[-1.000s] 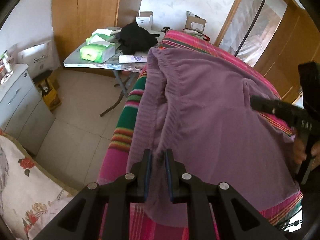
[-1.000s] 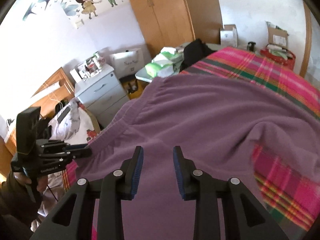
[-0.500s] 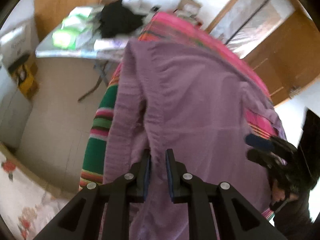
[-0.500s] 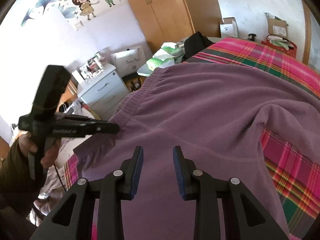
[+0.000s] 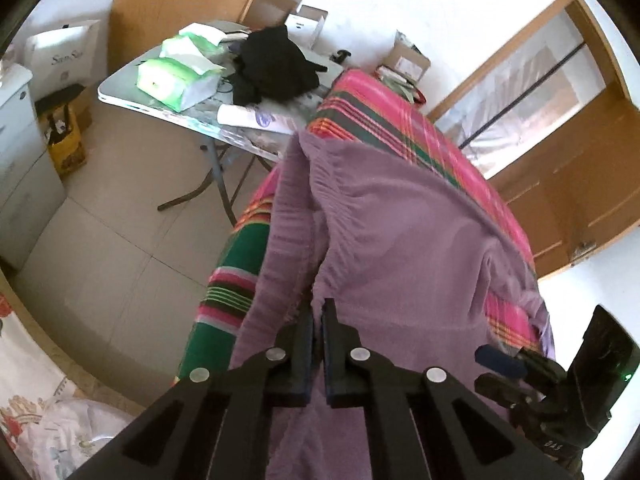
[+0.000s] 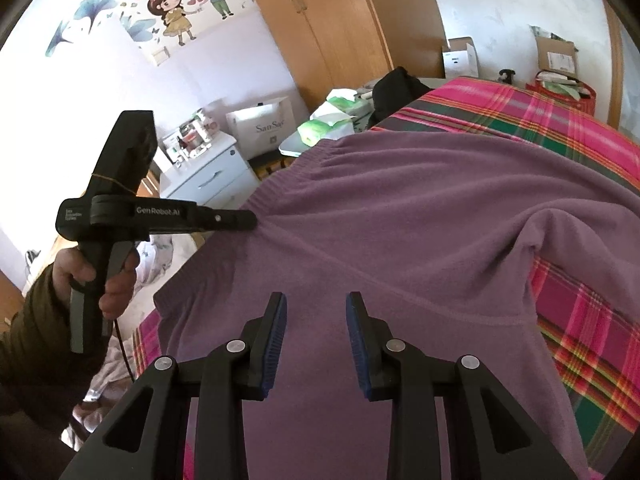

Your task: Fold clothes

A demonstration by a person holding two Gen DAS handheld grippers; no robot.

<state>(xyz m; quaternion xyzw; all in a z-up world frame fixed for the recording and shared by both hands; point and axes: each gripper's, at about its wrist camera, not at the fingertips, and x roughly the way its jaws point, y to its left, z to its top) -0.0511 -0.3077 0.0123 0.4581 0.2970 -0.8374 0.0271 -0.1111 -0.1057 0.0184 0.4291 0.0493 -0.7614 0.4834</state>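
Observation:
A purple sweater (image 5: 400, 240) lies spread over the pink plaid bedspread (image 5: 380, 120), its ribbed hem hanging down the bed's side. My left gripper (image 5: 318, 308) has its jaws closing on a fold of that hem, with the cloth pinched between the pads. The right wrist view shows the same left gripper (image 6: 250, 220), held by a hand, with its tip at the edge of the sweater (image 6: 400, 220). My right gripper (image 6: 316, 300) hovers open over the sweater's near part with nothing between its fingers. It also shows in the left wrist view as the right gripper (image 5: 488, 366) at the lower right.
A folding table (image 5: 120, 96) beside the bed carries tissue packs (image 5: 172, 80) and a black garment (image 5: 276, 64). A white drawer unit (image 6: 208, 176) stands by the wall. Tiled floor (image 5: 120, 220) lies left of the bed. Wooden wardrobes line the walls.
The left gripper's jaws have narrowed onto the hem fold, and it has shifted and rolled along the bed's side. The right gripper has stayed in place, still open.

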